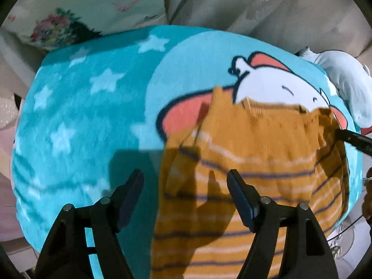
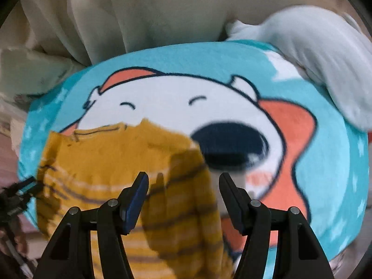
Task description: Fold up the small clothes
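A small mustard sweater [image 1: 251, 162] with white and navy stripes lies on a turquoise blanket [image 1: 88, 116] printed with stars and a cartoon dog. Both its sleeves are folded in over the body. My left gripper [image 1: 186, 190] is open above the sweater's left edge and holds nothing. The right gripper's fingers [image 1: 353, 139] reach the sweater's right shoulder in the left wrist view. In the right wrist view the sweater [image 2: 111, 158] lies low and left, and my right gripper [image 2: 183, 193] is open over its folded right sleeve [image 2: 183, 209]. The left gripper [image 2: 21, 190] shows at the left edge.
A pale grey-white garment [image 2: 313, 53] lies bunched at the blanket's far right corner, also seen in the left wrist view [image 1: 344, 81]. Beige curtains [image 2: 139, 11] hang behind. A floral cloth [image 1: 55, 28] sits at the back left. Pink fabric [image 1: 7, 139] lies at the left edge.
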`<state>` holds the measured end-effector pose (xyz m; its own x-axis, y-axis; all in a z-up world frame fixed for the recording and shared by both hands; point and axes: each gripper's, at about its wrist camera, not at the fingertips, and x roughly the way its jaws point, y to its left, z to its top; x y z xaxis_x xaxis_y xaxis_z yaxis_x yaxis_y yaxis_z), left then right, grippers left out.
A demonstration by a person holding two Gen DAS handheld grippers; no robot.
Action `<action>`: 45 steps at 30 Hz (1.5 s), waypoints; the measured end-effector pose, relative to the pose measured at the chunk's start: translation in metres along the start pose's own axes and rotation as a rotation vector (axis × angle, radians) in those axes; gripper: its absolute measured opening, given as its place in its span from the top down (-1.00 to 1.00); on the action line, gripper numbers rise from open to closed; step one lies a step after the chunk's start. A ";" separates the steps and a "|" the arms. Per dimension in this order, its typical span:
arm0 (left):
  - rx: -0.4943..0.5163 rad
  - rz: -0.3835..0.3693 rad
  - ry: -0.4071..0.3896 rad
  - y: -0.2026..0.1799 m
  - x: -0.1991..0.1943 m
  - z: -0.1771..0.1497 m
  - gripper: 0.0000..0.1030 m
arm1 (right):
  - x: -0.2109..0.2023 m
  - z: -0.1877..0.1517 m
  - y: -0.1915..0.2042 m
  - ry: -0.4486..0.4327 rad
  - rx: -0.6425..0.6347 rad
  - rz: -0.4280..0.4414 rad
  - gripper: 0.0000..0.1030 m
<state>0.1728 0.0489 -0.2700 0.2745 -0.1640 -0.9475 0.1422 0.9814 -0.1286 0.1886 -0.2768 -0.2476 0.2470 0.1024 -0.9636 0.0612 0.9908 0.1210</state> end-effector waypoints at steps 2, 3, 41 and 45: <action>0.007 -0.004 0.039 -0.002 0.014 0.013 -0.41 | 0.014 0.011 0.004 0.008 -0.050 0.002 -0.24; 0.003 -0.025 0.067 -0.003 0.023 0.020 -0.21 | 0.018 0.014 0.004 0.007 -0.063 -0.006 -0.08; -0.368 -0.094 0.018 0.108 -0.065 -0.124 -0.28 | -0.105 -0.020 0.058 -0.202 0.136 0.280 -0.42; -0.400 -0.205 0.054 0.098 -0.049 -0.159 -0.28 | -0.093 -0.041 0.095 -0.107 0.150 0.372 -0.44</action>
<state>0.0222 0.1687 -0.2830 0.2276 -0.3639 -0.9032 -0.1930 0.8923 -0.4082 0.1321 -0.1888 -0.1562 0.3774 0.4334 -0.8183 0.0875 0.8631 0.4975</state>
